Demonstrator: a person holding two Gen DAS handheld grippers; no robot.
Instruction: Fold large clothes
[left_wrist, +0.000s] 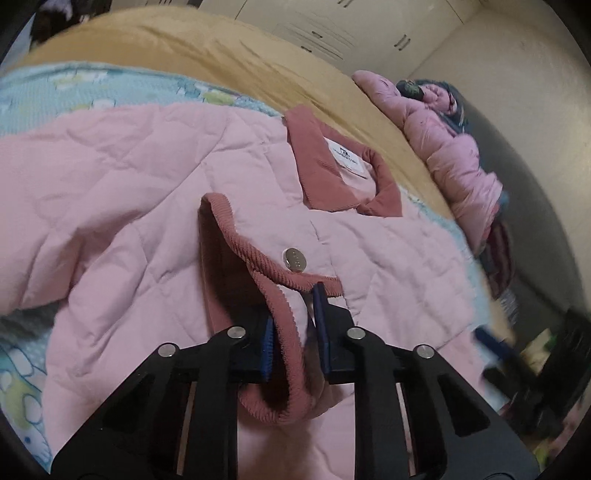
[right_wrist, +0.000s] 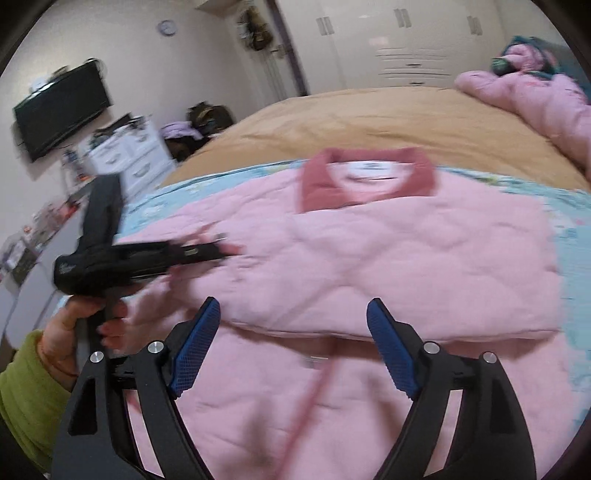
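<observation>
Between my left gripper's (left_wrist: 293, 325) pads I pinch the pink jacket's (left_wrist: 147, 206) corduroy cuff (left_wrist: 284, 291); my right gripper (right_wrist: 293, 347) hangs wide open, empty, above the jacket.

left gripper (left_wrist: 295, 325): jaws clamped shut on the jacket cuff (left_wrist: 280, 295), tilted downward | right gripper (right_wrist: 293, 345): jaws spread wide, nothing held | left hand (right_wrist: 79, 332): wrapped around handle
</observation>
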